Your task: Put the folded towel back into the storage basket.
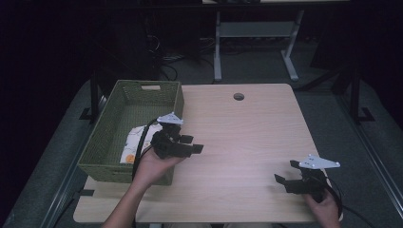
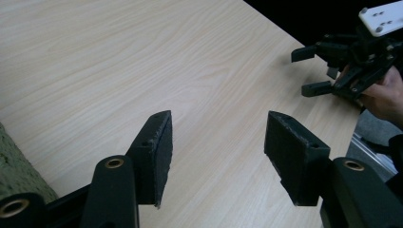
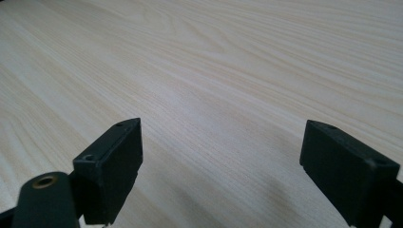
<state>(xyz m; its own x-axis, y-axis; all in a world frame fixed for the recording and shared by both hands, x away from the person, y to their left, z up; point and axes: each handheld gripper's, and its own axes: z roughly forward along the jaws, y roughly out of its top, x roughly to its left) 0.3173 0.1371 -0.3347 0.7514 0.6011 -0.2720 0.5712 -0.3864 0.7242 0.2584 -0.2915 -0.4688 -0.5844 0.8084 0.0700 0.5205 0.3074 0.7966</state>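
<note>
Pale wooden table (image 1: 247,128): left gripper (image 1: 196,144) open and empty just beside green basket (image 1: 102,142) holding patterned cloth (image 1: 135,142); right gripper (image 1: 285,173) open.

Dim room, grey floor (image 1: 256,71), white desk frame (image 1: 252,29)

Pale wooden table (image 1: 247,137) bearing a green woven basket (image 1: 142,102)

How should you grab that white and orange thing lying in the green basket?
My guess: come straight down from above with the left tool, since the green basket's walls block any sideways approach. The white and orange thing lies flat on the bottom near the front right corner, so pinch its near edge or a raised fold. What it is made of is hard to tell from here.
</note>
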